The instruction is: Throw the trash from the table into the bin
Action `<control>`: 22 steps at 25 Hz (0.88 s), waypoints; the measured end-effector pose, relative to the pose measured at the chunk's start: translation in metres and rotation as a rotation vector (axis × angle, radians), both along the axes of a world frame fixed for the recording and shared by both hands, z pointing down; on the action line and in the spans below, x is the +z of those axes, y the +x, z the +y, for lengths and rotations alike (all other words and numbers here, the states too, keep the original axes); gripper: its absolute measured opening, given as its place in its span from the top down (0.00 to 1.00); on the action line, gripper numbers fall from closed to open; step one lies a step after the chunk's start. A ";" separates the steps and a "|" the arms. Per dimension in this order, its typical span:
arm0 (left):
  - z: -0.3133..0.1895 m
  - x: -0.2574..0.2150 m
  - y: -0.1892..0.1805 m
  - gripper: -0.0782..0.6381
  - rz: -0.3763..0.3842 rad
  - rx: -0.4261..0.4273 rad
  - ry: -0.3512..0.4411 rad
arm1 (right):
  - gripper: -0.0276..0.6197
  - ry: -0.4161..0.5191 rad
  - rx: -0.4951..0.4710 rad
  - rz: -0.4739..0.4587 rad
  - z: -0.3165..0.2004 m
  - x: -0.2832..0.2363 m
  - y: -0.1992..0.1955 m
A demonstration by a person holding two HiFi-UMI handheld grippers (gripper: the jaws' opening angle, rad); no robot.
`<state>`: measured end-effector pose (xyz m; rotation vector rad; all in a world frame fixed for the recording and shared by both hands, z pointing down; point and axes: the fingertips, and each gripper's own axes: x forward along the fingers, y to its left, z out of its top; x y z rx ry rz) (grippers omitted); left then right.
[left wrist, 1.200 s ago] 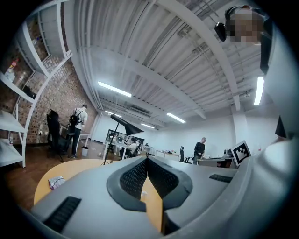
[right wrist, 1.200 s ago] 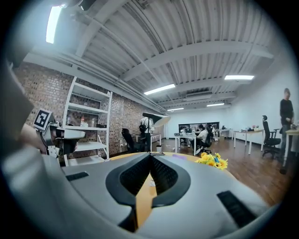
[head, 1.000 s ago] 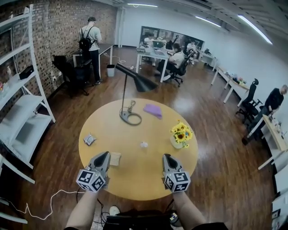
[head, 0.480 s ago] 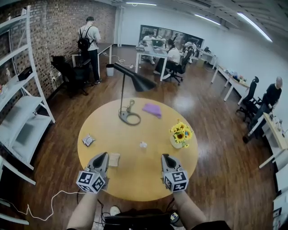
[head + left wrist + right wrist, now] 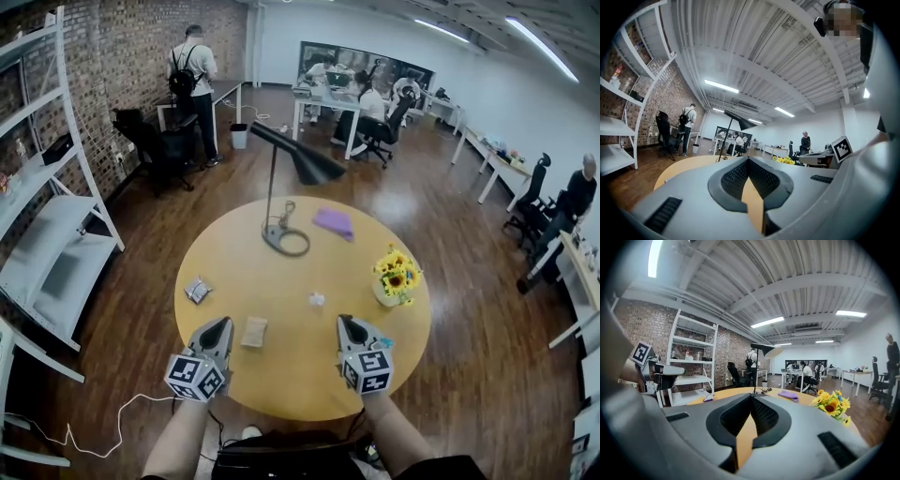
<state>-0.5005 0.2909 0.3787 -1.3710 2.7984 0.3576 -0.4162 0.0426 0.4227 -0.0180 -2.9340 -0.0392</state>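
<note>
On the round yellow table (image 5: 281, 394) lie a silver wrapper (image 5: 197, 290), a tan scrap of paper (image 5: 254, 332) and a small white crumpled ball (image 5: 317, 299). My left gripper (image 5: 218, 327) hovers over the near edge, just left of the tan scrap, jaws shut and empty. My right gripper (image 5: 352, 325) is also shut and empty, below and right of the white ball. In the gripper views each jaw pair (image 5: 748, 159) (image 5: 751, 397) meets with only tabletop behind. A small white bin (image 5: 240, 135) stands far off by a desk.
A black lamp (image 5: 286, 241) stands at the back of the table, with a purple cloth (image 5: 333, 222) beside it. A vase of sunflowers (image 5: 398, 275) sits at the right. White shelving (image 5: 56, 234) lines the left wall. People work at desks beyond.
The head view has swung, so the table now sits a little further right. Both grippers have edged slightly forward over the near edge and stay shut.
</note>
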 end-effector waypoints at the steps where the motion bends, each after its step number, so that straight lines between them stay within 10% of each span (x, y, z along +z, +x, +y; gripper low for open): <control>1: 0.003 0.005 -0.004 0.89 0.014 0.004 -0.015 | 0.96 -0.007 -0.005 0.005 0.008 0.003 -0.005; 22: -0.066 0.180 -0.060 0.51 0.431 0.014 -0.412 | 0.96 -0.133 -0.077 0.242 0.021 0.103 -0.040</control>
